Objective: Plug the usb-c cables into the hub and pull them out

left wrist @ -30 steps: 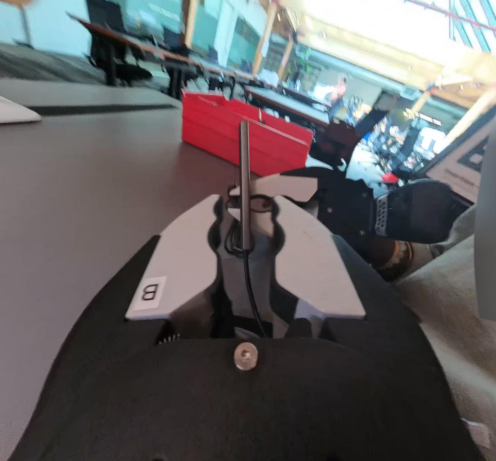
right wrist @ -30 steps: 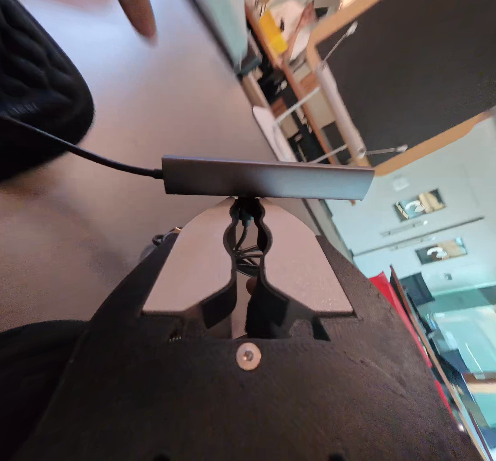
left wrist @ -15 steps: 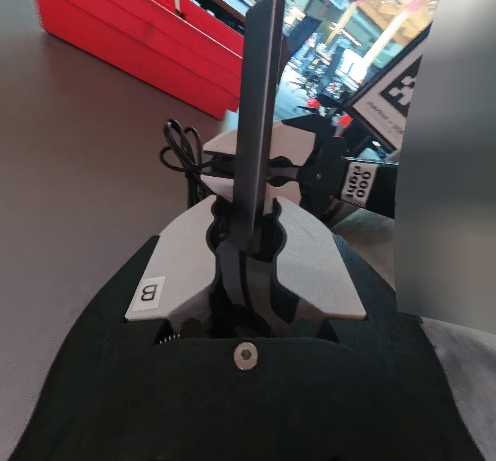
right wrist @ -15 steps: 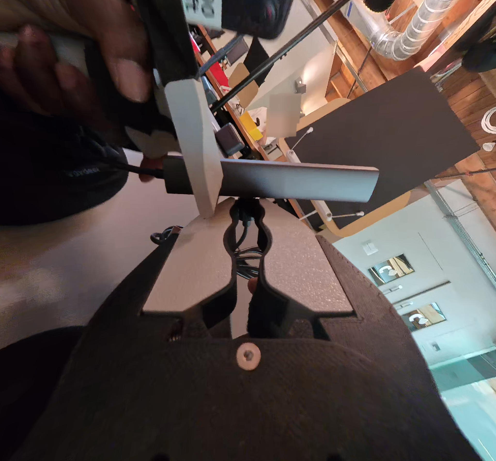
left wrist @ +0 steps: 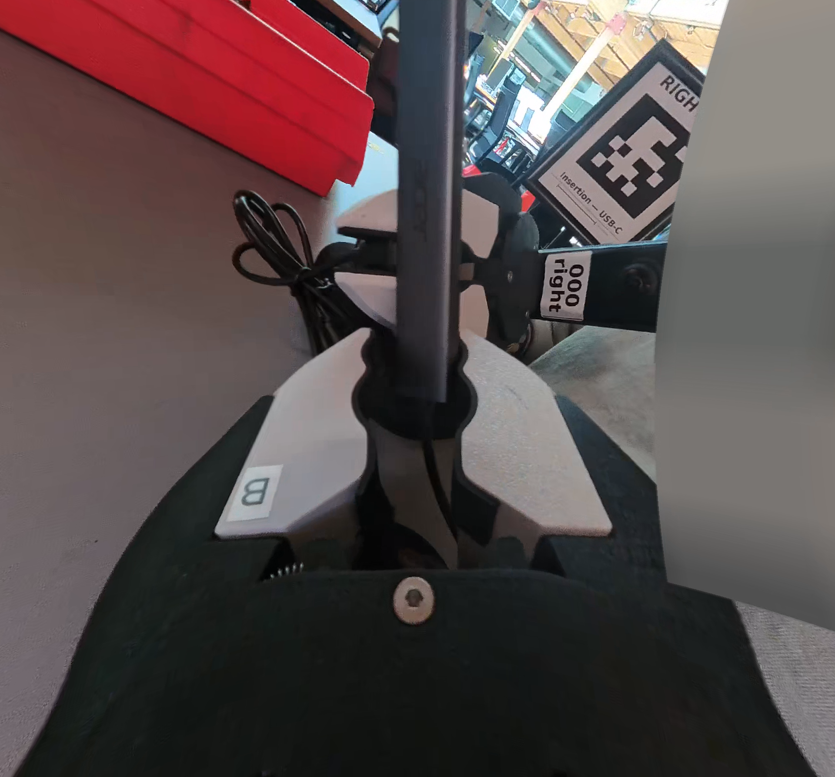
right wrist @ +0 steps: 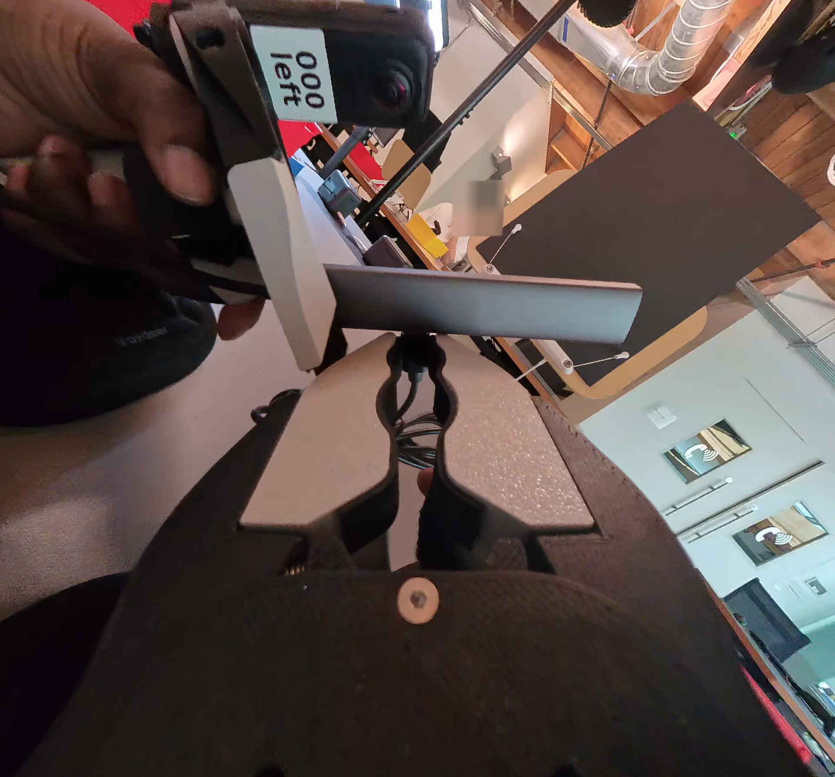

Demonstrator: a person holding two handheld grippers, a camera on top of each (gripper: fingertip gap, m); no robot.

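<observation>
The flat grey hub [left wrist: 429, 167] stands on edge between my left gripper's [left wrist: 418, 348] fingers, which are shut on its near end; its own black lead runs back between them. In the right wrist view the hub [right wrist: 488, 305] lies crosswise, with the left gripper's finger [right wrist: 284, 258] clamped on its left end. My right gripper [right wrist: 415, 339] is shut on a black USB-C plug [right wrist: 413, 360] that meets the hub's long lower edge. The right gripper [left wrist: 456, 258] also shows behind the hub in the left wrist view, with the coiled black cable [left wrist: 275, 249] beside it.
Red bins [left wrist: 180, 54] stand on the grey table [left wrist: 113, 303] at the back left. A person's hand [right wrist: 90, 122] holds the left gripper. A tag board [left wrist: 619, 145] is fixed on the right gripper. A blurred grey patch [left wrist: 745, 258] covers the right side. Tip to tip, the grippers are about 5 cm apart.
The left gripper has closed on the hub's end, and both grippers have come close together. The views have tilted up. The right gripper stays shut on the plug at the hub's edge.
</observation>
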